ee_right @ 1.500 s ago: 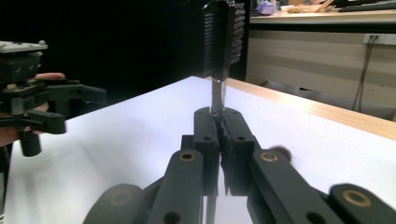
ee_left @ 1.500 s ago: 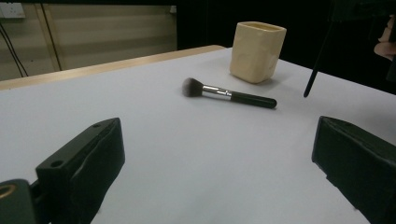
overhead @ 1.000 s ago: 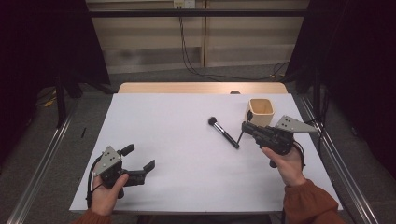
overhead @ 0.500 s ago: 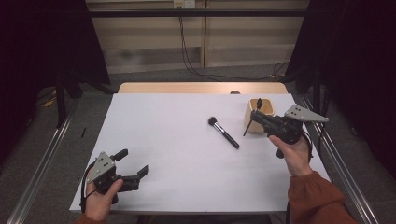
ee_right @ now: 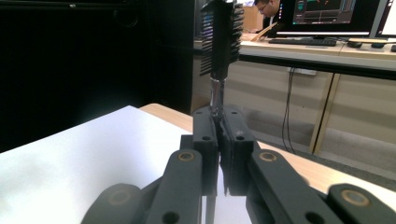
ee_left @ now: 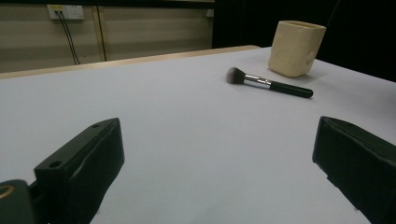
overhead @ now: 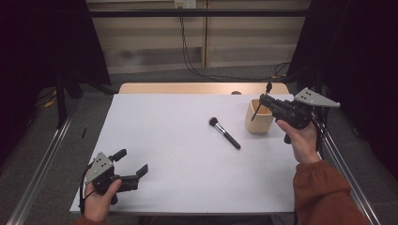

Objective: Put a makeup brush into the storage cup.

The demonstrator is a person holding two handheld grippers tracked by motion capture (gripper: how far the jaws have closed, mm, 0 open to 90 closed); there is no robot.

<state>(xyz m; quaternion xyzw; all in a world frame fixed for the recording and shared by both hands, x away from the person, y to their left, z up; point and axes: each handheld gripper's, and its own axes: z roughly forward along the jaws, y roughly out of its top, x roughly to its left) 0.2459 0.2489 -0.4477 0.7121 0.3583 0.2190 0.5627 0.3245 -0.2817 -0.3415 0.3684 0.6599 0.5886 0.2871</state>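
1. White table [overhead: 178, 168]: the work surface. Left gripper [overhead: 133, 165] sits low at the near left corner, jaws standing wide apart with nothing between them. Right gripper [overhead: 264, 99] is raised at the far right, beside the cup.

2. Beige cup [overhead: 259, 123]: stands upright just below and to the inner side of the right gripper's jaw tips. Well apart from the left gripper, far ahead and across the table in the left gripper view [ee_left: 296, 46]. The right hand is much the nearer.

3. Right gripper, jaws pressed together on the thin brush [ee_right: 219, 42]. The brush's long axis runs nearly upright, slightly tilted: bristle head above the jaws, handle tail slanting down past them into or over the cup mouth [overhead: 255, 112]; cannot tell whether it touches the rim.

4. Judgement: the likely step is dropping the thin brush into the cup. The deciding relation is tail over opening, axis near vertical; the cup rim is the one thing that could catch it.

5. Makeup brush [overhead: 225, 133]: lies flat on the table, to the inner side of the cup, head pointing away from the person, handle towards them. It lies clear of the path.
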